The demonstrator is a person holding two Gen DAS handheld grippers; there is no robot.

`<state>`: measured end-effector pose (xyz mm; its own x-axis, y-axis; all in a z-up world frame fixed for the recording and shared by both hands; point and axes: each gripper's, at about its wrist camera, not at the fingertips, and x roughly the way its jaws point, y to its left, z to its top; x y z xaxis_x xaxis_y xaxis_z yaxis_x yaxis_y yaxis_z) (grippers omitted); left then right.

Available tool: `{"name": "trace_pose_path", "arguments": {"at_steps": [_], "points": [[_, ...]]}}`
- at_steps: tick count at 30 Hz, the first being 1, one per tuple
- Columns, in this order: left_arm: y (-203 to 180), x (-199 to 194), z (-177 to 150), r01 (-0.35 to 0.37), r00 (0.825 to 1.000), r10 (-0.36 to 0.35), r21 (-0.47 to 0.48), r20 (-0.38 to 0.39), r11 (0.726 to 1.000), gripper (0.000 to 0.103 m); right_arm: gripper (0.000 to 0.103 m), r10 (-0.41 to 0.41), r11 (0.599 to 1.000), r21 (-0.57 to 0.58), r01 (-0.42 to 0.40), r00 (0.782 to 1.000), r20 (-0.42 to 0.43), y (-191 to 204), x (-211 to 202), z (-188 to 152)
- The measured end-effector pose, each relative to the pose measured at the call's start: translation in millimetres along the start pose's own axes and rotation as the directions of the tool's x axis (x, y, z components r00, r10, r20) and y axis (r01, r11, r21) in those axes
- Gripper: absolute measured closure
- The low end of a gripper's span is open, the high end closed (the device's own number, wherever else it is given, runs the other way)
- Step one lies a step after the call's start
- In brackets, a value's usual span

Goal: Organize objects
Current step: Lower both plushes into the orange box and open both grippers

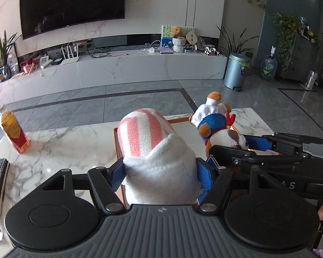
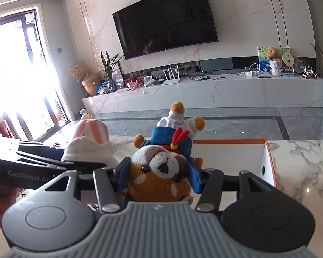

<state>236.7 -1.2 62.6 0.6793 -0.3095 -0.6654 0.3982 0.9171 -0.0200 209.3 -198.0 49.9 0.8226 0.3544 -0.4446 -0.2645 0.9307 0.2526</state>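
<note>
Fleece, pink-and-white striped and rolled into a soft bundle, fills our left gripper [image 1: 159, 172]: its blue pads press both sides of this rolled towel [image 1: 152, 148], which is clear of the marble table [image 1: 60, 148]. Our right gripper [image 2: 159, 173] clamps the plush dog [image 2: 161, 167] by its head, the blue-clad body and orange feet pointing away from us. Both toys hang side by side, just left of the orange-rimmed box [image 2: 269, 165], whose white inside lies beneath and right of the dog.

We judge the step to be carrying both items toward that box. To do it well, we should keep the squeeze firm, since plush compresses and can slip. We should also keep the two tools apart so the linkages do not knock together, then lower each toy inside the box walls before letting go. The towel roll is bulky, so it may need to go in lengthwise.

Left of the box, well apart from it, a bottle [image 1: 14, 129] of amber drink stands on the glossy marble. Beyond the box lie grey floor tiles, a long marble console, a dark television [image 2: 165, 28] and a metal bin [image 1: 236, 71].
</note>
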Motion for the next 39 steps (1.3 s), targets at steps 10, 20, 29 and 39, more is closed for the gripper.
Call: {"name": "trace_pose_path", "arguments": {"at_steps": [10,20,29,39], "points": [[5,106,5,0.027,0.982,0.000,0.139,-0.191,0.990,0.024,0.046,0.014,1.000,0.008,-0.013,0.980,-0.198,-54,112,6],[-3,173,-9,0.002,0.951,0.097,0.322,-0.292,0.947,0.023,0.046,0.023,1.000,0.000,-0.025,0.924,-0.382,-87,199,1],[-9,193,-22,0.010,0.941,0.136,0.427,-0.309,0.904,0.021,0.046,0.077,0.996,0.003,-0.086,0.881,-0.467,-93,233,-8],[-9,191,-31,-0.016,0.948,0.160,0.464,-0.274,0.886,0.017,0.043,0.101,0.994,0.016,-0.109,0.848,-0.520,-92,248,-12]]}}
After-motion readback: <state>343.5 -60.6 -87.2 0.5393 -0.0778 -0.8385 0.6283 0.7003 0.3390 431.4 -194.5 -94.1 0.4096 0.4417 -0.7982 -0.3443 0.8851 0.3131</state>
